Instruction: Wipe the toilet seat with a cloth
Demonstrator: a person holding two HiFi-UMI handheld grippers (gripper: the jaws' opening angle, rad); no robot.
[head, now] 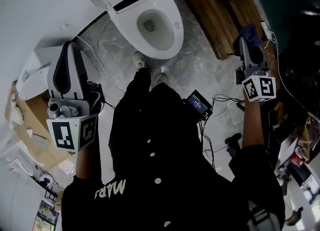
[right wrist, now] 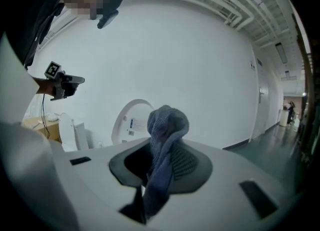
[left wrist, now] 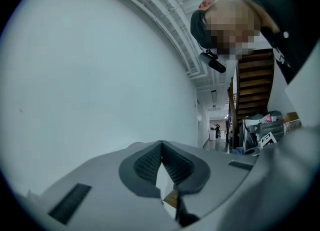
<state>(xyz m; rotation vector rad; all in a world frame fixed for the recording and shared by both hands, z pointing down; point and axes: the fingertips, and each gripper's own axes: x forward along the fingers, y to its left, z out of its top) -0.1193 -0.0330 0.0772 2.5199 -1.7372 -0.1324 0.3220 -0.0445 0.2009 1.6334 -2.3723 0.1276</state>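
Note:
A white toilet stands at the top of the head view with its lid raised and its seat around the open bowl. My right gripper is off to the toilet's right, held up and shut on a blue-grey cloth. In the right gripper view the cloth bunches above the jaws of the right gripper and hangs down between them. My left gripper is at the left, apart from the toilet. The left gripper is shut with nothing in it and faces a bare white wall.
A wooden stair runs along the toilet's right. A second white fixture and a cardboard box sit at the left. Cables and a small device with a blue screen lie on the marble floor. The person's shoes stand before the bowl.

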